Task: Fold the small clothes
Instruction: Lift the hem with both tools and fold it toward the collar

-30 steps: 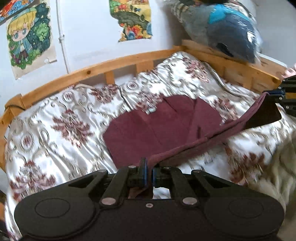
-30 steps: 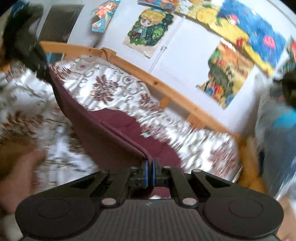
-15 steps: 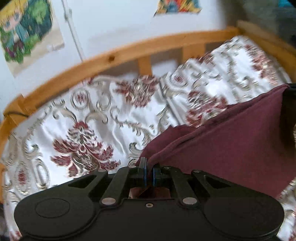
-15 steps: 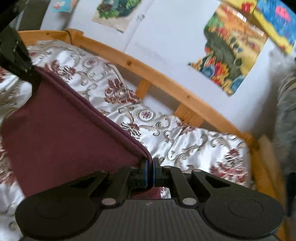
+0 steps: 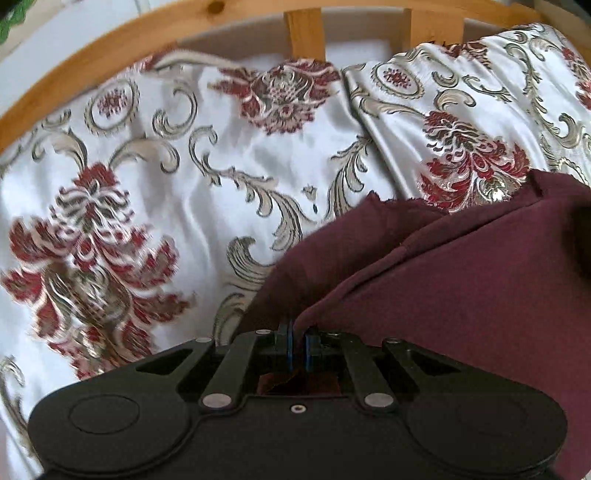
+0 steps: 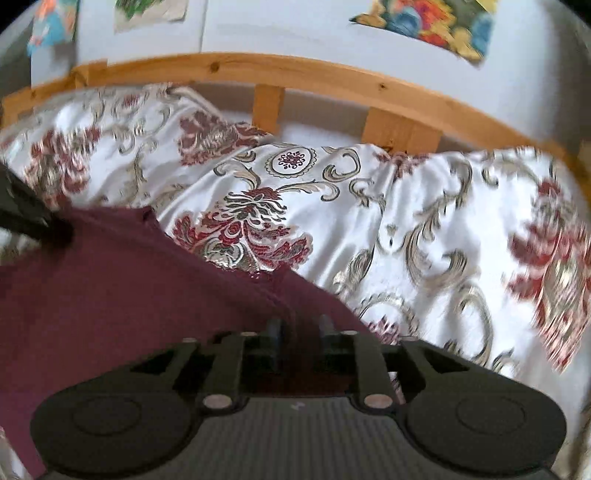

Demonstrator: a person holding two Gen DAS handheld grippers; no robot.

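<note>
A maroon garment (image 5: 461,280) lies folded over on the floral bedspread (image 5: 184,177), filling the lower right of the left wrist view and the lower left of the right wrist view, garment (image 6: 110,288). My left gripper (image 5: 297,336) is shut on a corner of its upper layer. In the right wrist view my right gripper (image 6: 298,328) has its jaws opening, a gap showing between them, and the garment's edge lies in that gap without being pressed. The left gripper's dark tip (image 6: 33,218) shows at the left edge of that view, on the cloth.
A curved wooden bed rail (image 6: 295,70) with upright slats (image 5: 304,33) runs along the far side of the bedspread. Behind it is a white wall with colourful posters (image 6: 432,22). The bedspread (image 6: 424,221) stretches wide beyond the garment.
Both grippers carried the garment's raised edge forward and down onto the bed, folding it over. The right gripper's jaws have parted from the cloth; the left stays clamped.
</note>
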